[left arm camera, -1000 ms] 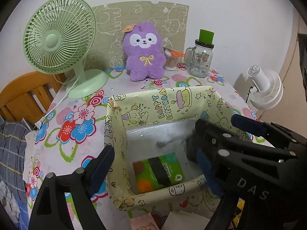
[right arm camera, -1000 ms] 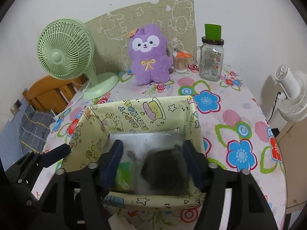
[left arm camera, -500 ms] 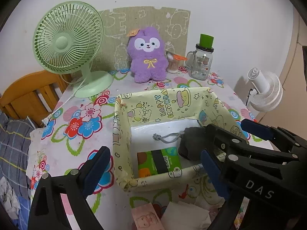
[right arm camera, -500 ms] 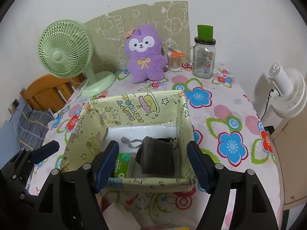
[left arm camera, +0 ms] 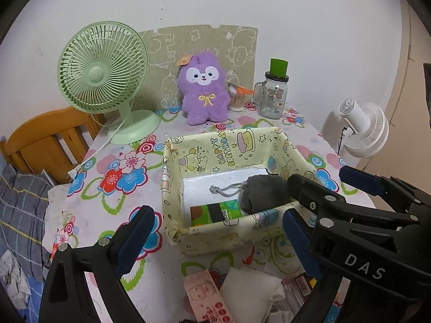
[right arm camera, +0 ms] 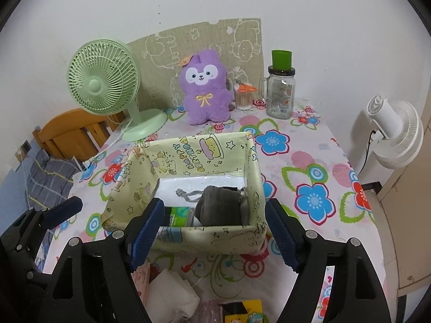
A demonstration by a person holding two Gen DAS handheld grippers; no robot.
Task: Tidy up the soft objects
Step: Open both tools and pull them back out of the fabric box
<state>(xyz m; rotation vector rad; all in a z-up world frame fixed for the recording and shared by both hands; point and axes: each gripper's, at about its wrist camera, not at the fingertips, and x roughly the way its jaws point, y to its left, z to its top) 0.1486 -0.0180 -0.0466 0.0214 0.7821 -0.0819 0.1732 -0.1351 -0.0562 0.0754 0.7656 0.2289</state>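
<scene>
A yellow patterned fabric bin (left arm camera: pixel 229 150) (right arm camera: pixel 188 156) stands on the floral table. Inside lie a grey drawstring pouch (left arm camera: pixel 261 192) (right arm camera: pixel 221 206) and a green tissue pack (left arm camera: pixel 215 211) (right arm camera: pixel 179 215). A purple plush toy (left arm camera: pixel 203 88) (right arm camera: pixel 206 86) sits upright at the back. My left gripper (left arm camera: pixel 215 239) is open and empty in front of the bin. My right gripper (right arm camera: pixel 212 231) is open and empty, just short of the bin's near wall. A white cloth (left arm camera: pixel 250 290) (right arm camera: pixel 172 293) and a pink packet (left arm camera: pixel 207 296) lie near the front edge.
A green desk fan (left arm camera: pixel 103 70) (right arm camera: pixel 103 80) stands at the back left, a glass jar with a green lid (left arm camera: pixel 274 91) (right arm camera: pixel 280 91) and a cotton swab cup (right arm camera: pixel 243 98) at the back right. A white fan (right arm camera: pixel 396 137) stands off the table's right side, a wooden chair (left arm camera: pixel 48 140) off the left.
Both grippers have pulled back and up from the bin. The right gripper has let go of the grey pouch, which now lies inside the bin.
</scene>
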